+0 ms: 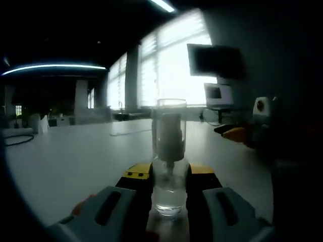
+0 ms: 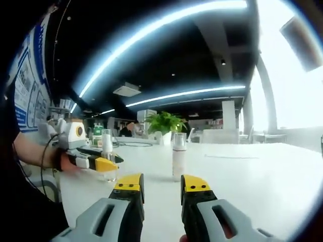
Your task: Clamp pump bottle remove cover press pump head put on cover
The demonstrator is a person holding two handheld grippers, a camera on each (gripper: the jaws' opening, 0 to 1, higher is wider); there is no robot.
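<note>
A clear pump bottle (image 1: 169, 151) stands upright on the white table (image 1: 75, 156), a transparent cover over its pump head. My left gripper (image 1: 169, 174) is shut on its lower body, yellow-tipped jaws pressing both sides. In the right gripper view the same bottle (image 2: 107, 151) is at the left, held by the left gripper (image 2: 96, 162). My right gripper (image 2: 161, 184) is open low over the table (image 2: 252, 171) with nothing between its jaws. A second, whitish capped bottle (image 2: 178, 156) stands just beyond its tips. The right gripper (image 1: 237, 133) also shows in the left gripper view, at the right.
A person's forearm (image 2: 35, 151) holds the left gripper. A potted plant (image 2: 164, 123) stands at the far side of the table. A monitor (image 1: 214, 60) and a small device (image 1: 218, 95) sit by the bright windows. A dark cable (image 1: 17, 138) lies at the left.
</note>
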